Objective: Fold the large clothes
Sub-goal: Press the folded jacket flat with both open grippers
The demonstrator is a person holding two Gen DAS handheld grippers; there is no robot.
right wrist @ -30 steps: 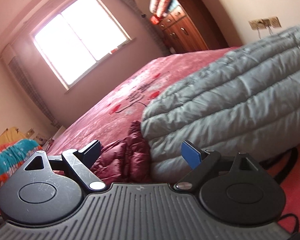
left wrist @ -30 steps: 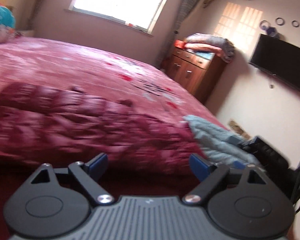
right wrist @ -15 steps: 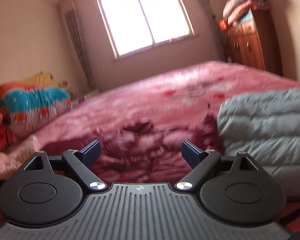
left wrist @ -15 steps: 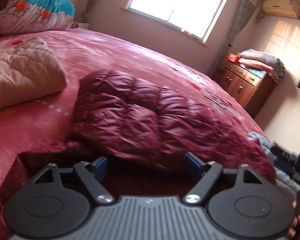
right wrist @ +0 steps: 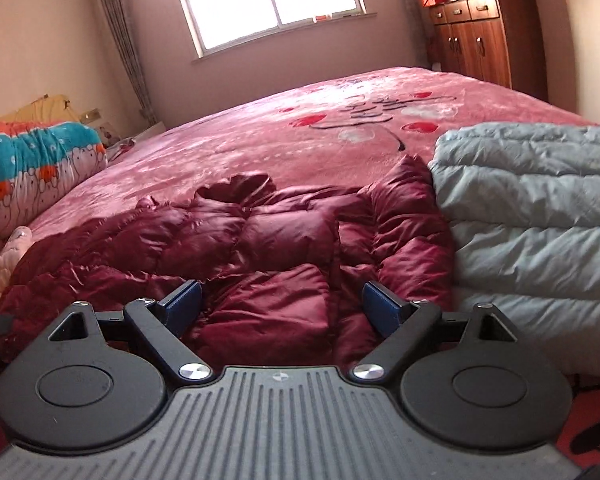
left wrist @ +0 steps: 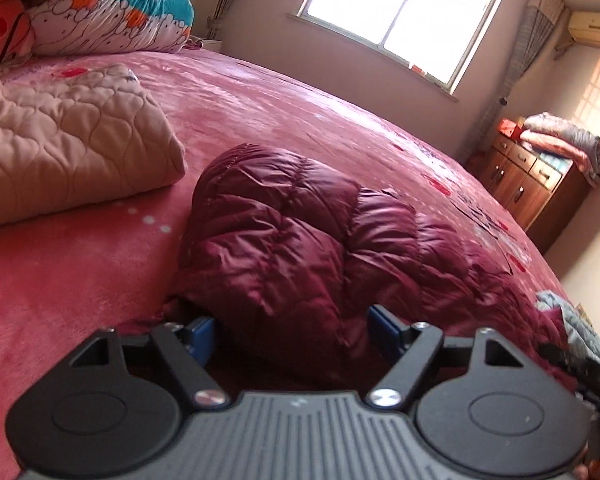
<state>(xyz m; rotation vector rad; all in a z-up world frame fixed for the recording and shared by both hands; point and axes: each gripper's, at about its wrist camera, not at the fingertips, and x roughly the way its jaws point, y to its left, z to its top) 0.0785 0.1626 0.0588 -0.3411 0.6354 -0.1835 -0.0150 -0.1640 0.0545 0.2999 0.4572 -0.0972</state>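
A sunlit bedroom, and a big bed (right wrist: 260, 132) under a pink blanket fills both views. The maroon puffer jacket (right wrist: 268, 248) lies crumpled at the near edge, a folded grey puffer jacket (right wrist: 540, 216) touching it at three o'clock. The left tool (left wrist: 292, 330) has just been narrowing, though it's open, nothing pinched, jacket bulk between the pads. The right tool (right wrist: 282, 306) stands wide and empty above the hem. This coat looks light, soft and slippery, so I'd take a seam or hem edge, not the puffy middle.

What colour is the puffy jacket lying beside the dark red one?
Light grey-blue jacket; the right wrist view shows it best.
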